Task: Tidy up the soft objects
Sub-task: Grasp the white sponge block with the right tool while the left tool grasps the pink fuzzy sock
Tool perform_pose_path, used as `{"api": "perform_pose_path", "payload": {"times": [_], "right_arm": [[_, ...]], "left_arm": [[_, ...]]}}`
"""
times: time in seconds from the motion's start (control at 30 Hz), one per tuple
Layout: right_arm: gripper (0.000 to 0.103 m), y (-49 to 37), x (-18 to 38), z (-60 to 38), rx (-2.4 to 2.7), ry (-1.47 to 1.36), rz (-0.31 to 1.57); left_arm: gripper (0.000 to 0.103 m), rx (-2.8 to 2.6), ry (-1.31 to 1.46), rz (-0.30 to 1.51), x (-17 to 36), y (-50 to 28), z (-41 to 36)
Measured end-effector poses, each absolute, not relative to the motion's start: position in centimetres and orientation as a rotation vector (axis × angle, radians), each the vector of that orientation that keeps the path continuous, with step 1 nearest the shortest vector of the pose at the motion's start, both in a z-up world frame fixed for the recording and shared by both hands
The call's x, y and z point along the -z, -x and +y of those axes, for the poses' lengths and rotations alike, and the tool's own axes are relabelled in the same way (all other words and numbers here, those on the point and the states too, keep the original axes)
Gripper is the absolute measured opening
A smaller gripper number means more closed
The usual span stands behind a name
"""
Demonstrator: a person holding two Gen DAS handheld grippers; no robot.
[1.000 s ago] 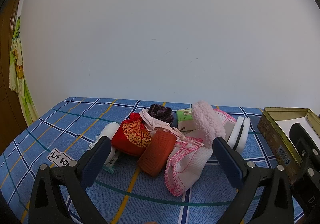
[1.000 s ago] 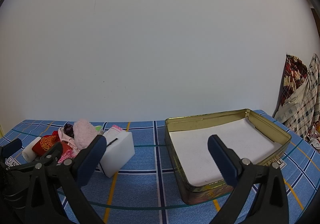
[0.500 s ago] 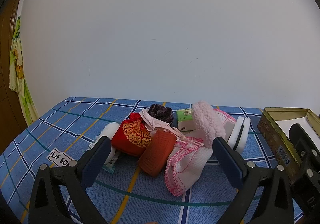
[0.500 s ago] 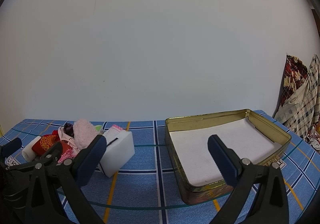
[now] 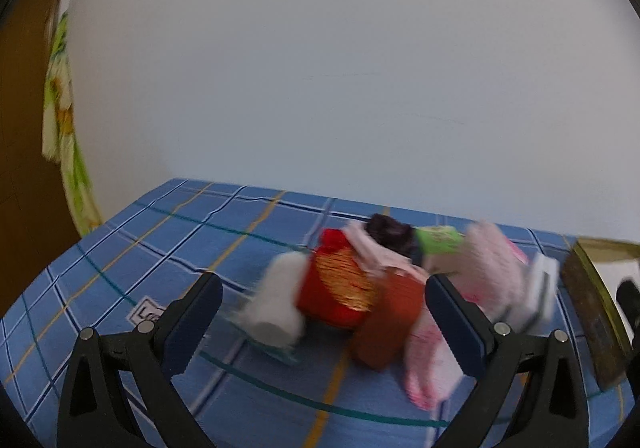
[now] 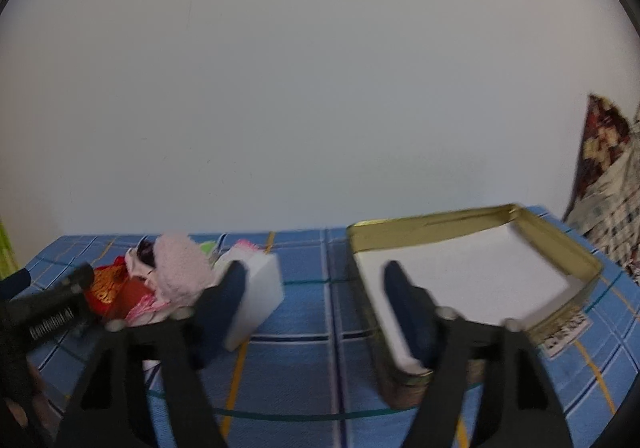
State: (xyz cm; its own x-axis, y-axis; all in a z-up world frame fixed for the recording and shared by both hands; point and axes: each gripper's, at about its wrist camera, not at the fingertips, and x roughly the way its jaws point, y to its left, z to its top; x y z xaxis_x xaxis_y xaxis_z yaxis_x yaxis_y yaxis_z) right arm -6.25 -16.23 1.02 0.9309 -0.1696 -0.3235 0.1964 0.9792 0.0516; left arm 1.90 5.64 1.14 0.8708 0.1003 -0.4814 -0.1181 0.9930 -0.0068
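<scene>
A pile of soft things lies on the blue checked cloth: a white roll (image 5: pixel 276 308), a red and gold pouch (image 5: pixel 340 288), a brown pouch (image 5: pixel 388 324), a dark scrunchie (image 5: pixel 388 230), a fluffy pink piece (image 5: pixel 492 268) and pink-trimmed white cloth (image 5: pixel 432 364). The left gripper (image 5: pixel 320 316) is open and empty, just short of the pile. A white sponge block (image 6: pixel 260 296) sits at the pile's right. The open gold tin (image 6: pixel 560 248) with a white lining stands further right. The right gripper (image 6: pixel 316 304) is open and empty, between sponge and tin. Both views are blurred.
A white label (image 5: pixel 146 314) lies on the cloth left of the pile. A white wall runs behind the table. Patterned cloth (image 6: pixel 608 176) hangs at the far right, and a green-yellow cloth (image 5: pixel 64 144) hangs at the far left.
Both grippers have started moving. The left one has swung left and closer to the pile. The right gripper's jaws have narrowed and it has shifted, with the left gripper now nearer in its view.
</scene>
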Motion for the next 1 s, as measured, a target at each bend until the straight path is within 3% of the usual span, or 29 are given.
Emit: {"api": "perform_pose_path", "payload": {"times": [0.03,0.57,0.73,1.0], "right_arm": [[0.053,5.8,-0.9,-16.2,0.166,-0.095,0.344],[0.052,-3.0,2.1,-13.9,0.0,-0.287,0.618],[0.036,-2.1,1.9,-14.1,-0.073,-0.312,0.622],[0.033,3.3,-1.9,-16.7,-0.223,-0.371,0.489]], "left_arm": [[0.103,-0.126,0.047,0.503,-1.2,-2.2,6.4],[0.102,-0.168,0.093,0.481,-1.6,-3.2,9.0],[0.102,-0.115,0.122,0.464,-1.7,-3.0,8.8],[0.102,0.023,0.195,0.477,-1.3,-2.9,8.1]]}}
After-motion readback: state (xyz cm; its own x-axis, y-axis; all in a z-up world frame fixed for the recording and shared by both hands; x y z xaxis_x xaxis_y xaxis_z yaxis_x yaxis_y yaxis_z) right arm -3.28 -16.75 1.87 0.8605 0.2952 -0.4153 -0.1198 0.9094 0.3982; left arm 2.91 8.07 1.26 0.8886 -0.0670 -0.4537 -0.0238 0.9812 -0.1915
